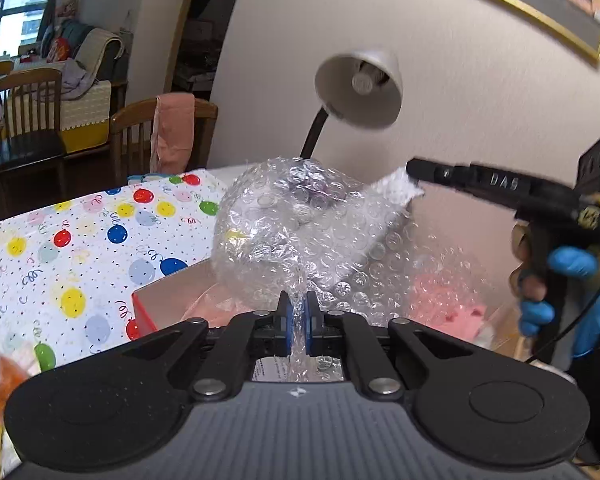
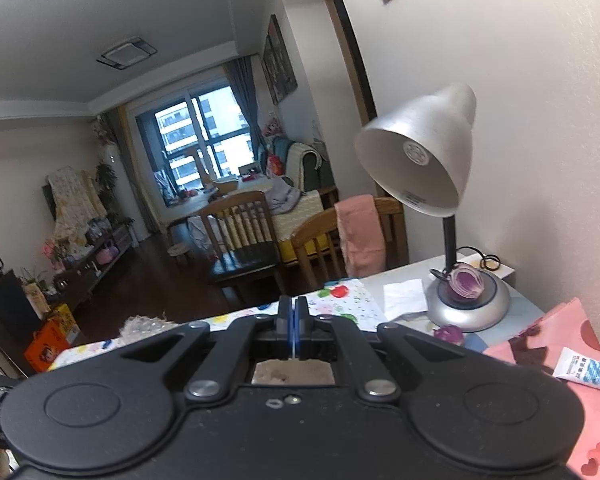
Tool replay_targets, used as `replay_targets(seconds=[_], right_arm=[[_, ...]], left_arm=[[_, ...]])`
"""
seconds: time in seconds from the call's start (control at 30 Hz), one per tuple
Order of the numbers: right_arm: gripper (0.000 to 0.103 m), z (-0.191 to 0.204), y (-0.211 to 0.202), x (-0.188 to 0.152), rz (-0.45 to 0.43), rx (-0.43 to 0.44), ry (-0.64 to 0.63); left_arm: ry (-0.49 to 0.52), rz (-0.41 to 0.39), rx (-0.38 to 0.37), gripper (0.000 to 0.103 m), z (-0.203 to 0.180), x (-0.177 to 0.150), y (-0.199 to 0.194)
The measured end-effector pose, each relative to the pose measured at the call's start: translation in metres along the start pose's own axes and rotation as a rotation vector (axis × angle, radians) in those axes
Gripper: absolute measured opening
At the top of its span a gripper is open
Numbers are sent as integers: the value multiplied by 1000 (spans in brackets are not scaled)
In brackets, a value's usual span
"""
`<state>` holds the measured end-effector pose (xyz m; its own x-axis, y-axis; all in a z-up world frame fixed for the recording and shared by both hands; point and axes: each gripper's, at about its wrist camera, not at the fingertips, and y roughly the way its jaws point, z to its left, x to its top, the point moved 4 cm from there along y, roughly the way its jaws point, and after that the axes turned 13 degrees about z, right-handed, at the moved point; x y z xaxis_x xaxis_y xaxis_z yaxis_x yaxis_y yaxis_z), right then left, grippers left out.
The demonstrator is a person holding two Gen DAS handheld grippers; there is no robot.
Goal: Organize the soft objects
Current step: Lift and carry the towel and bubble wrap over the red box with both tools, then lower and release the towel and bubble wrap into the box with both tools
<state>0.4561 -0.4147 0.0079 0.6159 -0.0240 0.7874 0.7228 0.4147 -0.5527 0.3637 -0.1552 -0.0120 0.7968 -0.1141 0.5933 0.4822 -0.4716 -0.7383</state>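
A sheet of clear bubble wrap (image 1: pixel 300 232) hangs bunched in the air above an open cardboard box (image 1: pixel 168 300). My left gripper (image 1: pixel 299 320) is shut on its lower edge, between the blue pads. My right gripper (image 1: pixel 414 178) comes in from the right, held by a blue-gloved hand, and is shut on the sheet's upper right corner. In the right wrist view the right gripper (image 2: pixel 294 316) has its jaws closed, and only a bit of bubble wrap (image 2: pixel 144 326) shows at the lower left. Pink soft material (image 1: pixel 452 304) lies under the wrap.
A table with a balloon-print cloth (image 1: pixel 80 248) lies to the left. A silver desk lamp (image 2: pixel 428 160) stands on the table by the wall, with a purple object (image 2: pixel 466 282) on its base. A pink bag (image 2: pixel 580 360) and a white tube (image 2: pixel 586 372) lie at the right. Wooden chairs (image 2: pixel 244 240) stand beyond.
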Motion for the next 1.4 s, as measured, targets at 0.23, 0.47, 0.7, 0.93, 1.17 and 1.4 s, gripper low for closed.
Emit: replay_targets(seconds=[0.23, 0.47, 0.7, 0.93, 1.17, 1.4], right_arm=[[0, -24, 33, -24, 103, -41, 45], [0, -32, 62, -61, 225, -52, 56], [0, -34, 89, -88, 319, -56, 55], [1, -35, 105, -105, 370, -53, 57], [14, -35, 114, -114, 426, -49, 64], [23, -38, 109, -113, 427, -63, 76]], left_arm=[[4, 120, 27, 5, 4, 2, 65], [30, 203, 77, 5, 8, -1, 109], [22, 275, 110, 5, 19, -5, 139], [2, 341, 132, 5, 30, -14, 160], [-2, 386, 142, 5, 34, -21, 173], [16, 390, 166, 6, 32, -24, 174]])
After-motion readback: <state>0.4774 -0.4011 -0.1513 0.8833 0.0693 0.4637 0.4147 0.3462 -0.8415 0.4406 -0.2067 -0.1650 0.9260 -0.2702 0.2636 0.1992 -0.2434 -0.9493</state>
